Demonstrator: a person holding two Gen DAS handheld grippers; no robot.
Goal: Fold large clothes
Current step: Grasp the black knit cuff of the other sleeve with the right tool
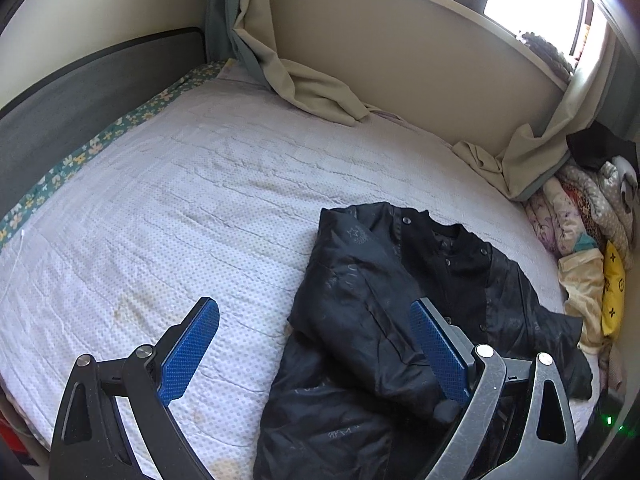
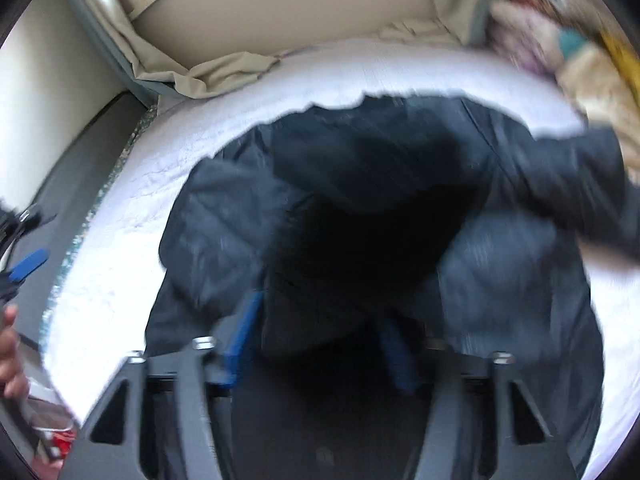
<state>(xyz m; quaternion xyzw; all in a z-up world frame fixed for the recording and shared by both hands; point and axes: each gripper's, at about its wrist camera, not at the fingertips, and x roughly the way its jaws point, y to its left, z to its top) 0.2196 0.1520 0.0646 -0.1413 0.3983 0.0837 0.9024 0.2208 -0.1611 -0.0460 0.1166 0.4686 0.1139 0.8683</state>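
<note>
The right gripper (image 2: 320,344) has its 2 blue-padded fingers (image 2: 242,336) closed on a fold of the black quilted snap-front jacket (image 1: 400,312), though blur hides the exact bite. The left gripper (image 1: 316,356) hangs wide open and empty; the jacket lies at its 1 o'clock, under its right finger. The jacket's long axis runs from hem at 6 o'clock to collar at 12. The right gripper is nearer and probably leads the fold. Beyond, the white dotted bed cover (image 1: 180,208) offers space toward 10 o'clock; beige curtains (image 1: 312,88) and a heap of patterned bedding (image 1: 580,216) sit farthest.
</note>
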